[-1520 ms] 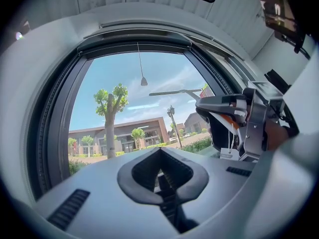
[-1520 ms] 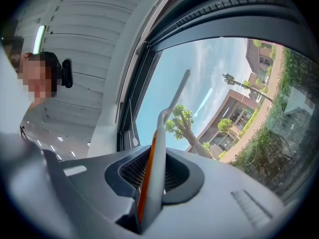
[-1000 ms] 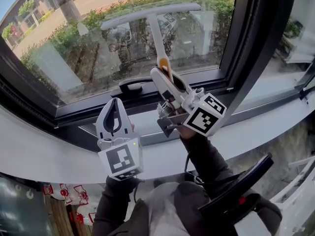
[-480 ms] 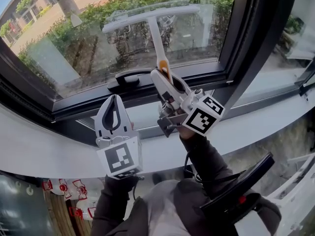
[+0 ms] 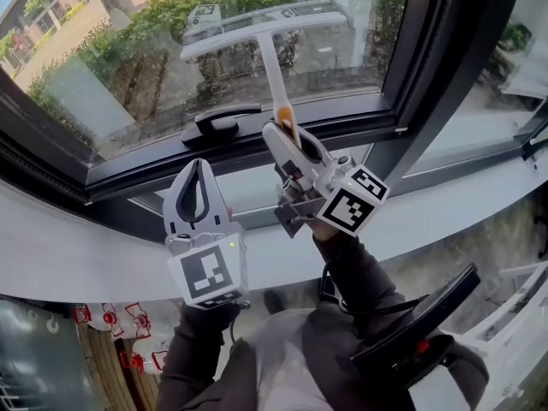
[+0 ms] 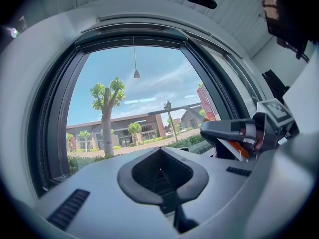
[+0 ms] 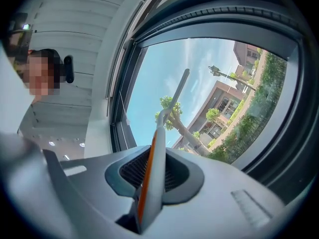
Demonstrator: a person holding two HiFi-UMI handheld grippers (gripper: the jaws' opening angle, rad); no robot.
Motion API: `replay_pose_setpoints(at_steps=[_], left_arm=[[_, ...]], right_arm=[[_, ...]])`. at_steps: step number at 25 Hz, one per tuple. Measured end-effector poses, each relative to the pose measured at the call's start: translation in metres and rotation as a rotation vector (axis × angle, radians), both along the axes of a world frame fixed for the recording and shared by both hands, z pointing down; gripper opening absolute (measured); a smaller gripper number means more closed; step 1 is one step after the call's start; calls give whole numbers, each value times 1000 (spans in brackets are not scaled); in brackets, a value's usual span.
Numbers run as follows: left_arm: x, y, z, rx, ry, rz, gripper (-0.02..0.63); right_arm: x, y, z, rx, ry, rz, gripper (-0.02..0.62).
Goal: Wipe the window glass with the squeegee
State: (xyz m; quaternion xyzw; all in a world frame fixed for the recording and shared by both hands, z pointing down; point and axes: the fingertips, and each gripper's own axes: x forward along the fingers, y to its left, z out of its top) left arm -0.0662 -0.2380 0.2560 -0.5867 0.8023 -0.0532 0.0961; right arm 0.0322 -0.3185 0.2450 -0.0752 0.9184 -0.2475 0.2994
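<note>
The squeegee's white T-shaped blade [image 5: 265, 24] lies against the window glass [image 5: 120, 75], and its thin shaft runs down to an orange and white handle [image 5: 283, 116]. My right gripper [image 5: 277, 134] is shut on that handle, which stands up between its jaws in the right gripper view [image 7: 151, 176], with the blade [image 7: 179, 89] far ahead on the glass. My left gripper [image 5: 199, 169] hangs lower left over the sill, shut with nothing in it. The left gripper view shows its own closed jaws [image 6: 160, 154], the right gripper [image 6: 239, 132] to the right, and the blade [image 6: 172, 111] as a dark bar.
A black window handle [image 5: 216, 122] sits on the lower frame just left of the squeegee shaft. A thick black mullion [image 5: 428, 84] bounds the pane on the right. The white sill [image 5: 77, 255] runs below. A black chair arm [image 5: 419, 332] is near the person's right.
The squeegee blade has come lower on the glass, closer to the window handle and bottom frame. Both grippers keep their grip states and places before me.
</note>
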Motion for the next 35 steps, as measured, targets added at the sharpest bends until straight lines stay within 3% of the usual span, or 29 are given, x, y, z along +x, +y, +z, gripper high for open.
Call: replay_pose_setpoints(at_steps=[35], left_arm=[[13, 0, 46, -118, 2, 44, 0]], right_arm=[[4, 6, 88, -124, 66, 13, 58]])
